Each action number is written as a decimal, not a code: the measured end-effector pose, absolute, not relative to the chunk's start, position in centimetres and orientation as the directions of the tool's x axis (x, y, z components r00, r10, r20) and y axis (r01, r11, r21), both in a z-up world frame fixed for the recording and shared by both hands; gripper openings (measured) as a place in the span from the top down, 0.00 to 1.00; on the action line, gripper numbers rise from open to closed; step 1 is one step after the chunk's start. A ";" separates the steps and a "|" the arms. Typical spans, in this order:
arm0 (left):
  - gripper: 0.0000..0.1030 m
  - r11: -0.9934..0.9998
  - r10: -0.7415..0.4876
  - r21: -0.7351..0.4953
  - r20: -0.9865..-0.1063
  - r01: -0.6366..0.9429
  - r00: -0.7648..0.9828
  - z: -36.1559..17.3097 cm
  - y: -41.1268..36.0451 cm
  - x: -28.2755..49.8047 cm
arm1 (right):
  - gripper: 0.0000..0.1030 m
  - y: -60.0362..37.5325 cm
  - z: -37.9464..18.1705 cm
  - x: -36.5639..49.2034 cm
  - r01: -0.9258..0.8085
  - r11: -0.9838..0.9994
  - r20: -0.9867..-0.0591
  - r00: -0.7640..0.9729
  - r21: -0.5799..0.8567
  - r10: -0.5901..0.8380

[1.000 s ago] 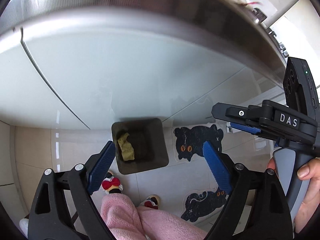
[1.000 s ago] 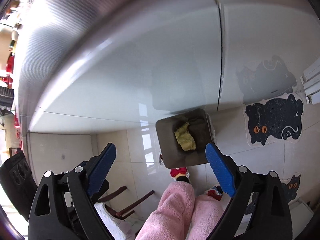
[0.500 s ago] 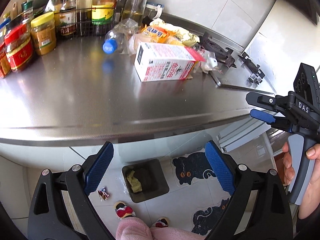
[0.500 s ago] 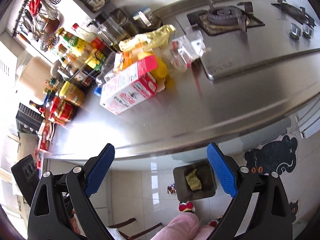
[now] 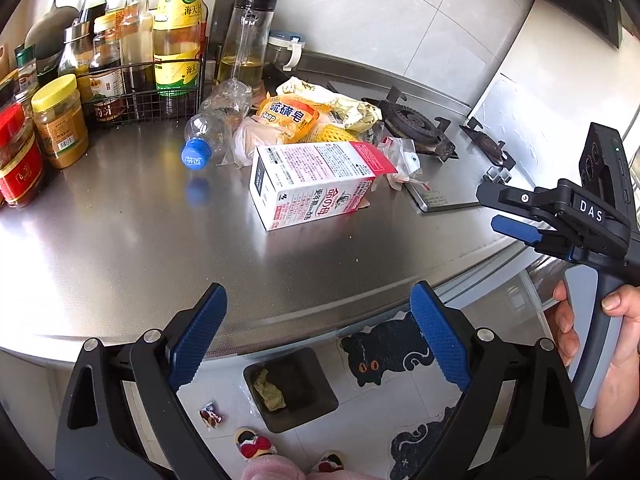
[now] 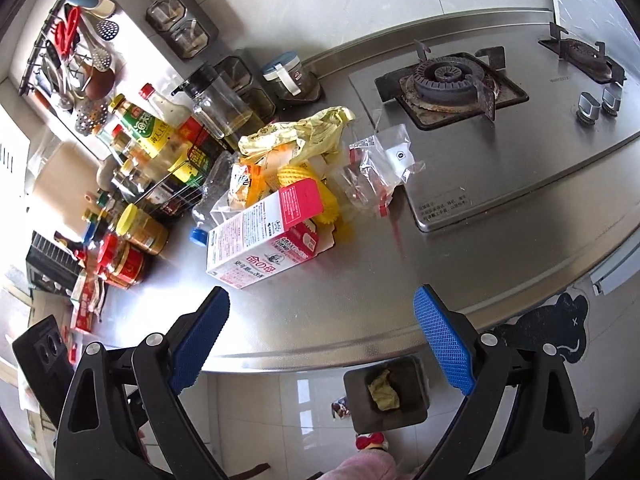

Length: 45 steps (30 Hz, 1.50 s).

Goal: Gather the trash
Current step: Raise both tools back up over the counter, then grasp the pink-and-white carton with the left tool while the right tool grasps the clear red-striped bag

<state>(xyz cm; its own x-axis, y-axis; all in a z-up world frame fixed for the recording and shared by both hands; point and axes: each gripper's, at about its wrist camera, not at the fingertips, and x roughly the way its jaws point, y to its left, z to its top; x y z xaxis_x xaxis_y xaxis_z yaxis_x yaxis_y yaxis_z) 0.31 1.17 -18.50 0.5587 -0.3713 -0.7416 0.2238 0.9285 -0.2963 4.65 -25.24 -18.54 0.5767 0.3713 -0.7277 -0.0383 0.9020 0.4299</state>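
Note:
A pile of trash lies on the steel counter (image 5: 120, 248): a pink and white carton (image 5: 316, 184) (image 6: 264, 236) on its side, a clear plastic bottle (image 5: 212, 132) with a blue cap, yellow wrappers (image 5: 296, 116) (image 6: 296, 136) and a clear plastic bag (image 6: 380, 172). A dark bin (image 5: 292, 384) (image 6: 388, 392) on the floor below holds a crumpled yellow wrapper. My left gripper (image 5: 318, 340) is open and empty over the counter's front edge. My right gripper (image 6: 320, 340) is open and empty too; it also shows at the right of the left wrist view (image 5: 520, 216).
Oil and sauce bottles (image 5: 176, 28) and jars (image 5: 60, 120) stand in a rack at the back left. A gas hob (image 6: 452, 84) is at the right. A small wrapper (image 5: 210, 414) lies on the floor by the bin, near black cat mats (image 5: 384, 356).
Both grippers have risen from over the floor bin to counter height. The counter top and its trash pile have come into view. Both stay open and empty.

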 end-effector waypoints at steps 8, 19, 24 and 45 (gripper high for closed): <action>0.13 0.943 -0.331 -0.230 -0.736 0.242 0.591 -18.1 1.2 2.2 | 0.09 -24.6 -18.7 6.8 -0.039 0.932 -0.747 0.586 0.361 0.314; 0.10 0.910 -0.354 -0.115 -0.713 0.397 0.605 -17.9 1.4 7.5 | 0.23 -23.4 -20.3 11.0 -0.034 0.978 -0.779 0.599 0.206 0.185; 0.10 0.877 -0.374 -0.075 -0.728 0.475 0.575 -18.6 1.1 10.0 | 0.30 -24.0 -22.0 12.6 0.028 0.974 -0.801 0.574 0.225 0.169; 0.09 0.623 -0.488 0.014 -0.775 0.782 0.402 -22.8 -2.9 14.7 | 0.33 -26.5 -23.8 17.2 0.226 0.902 -0.799 0.573 0.369 0.183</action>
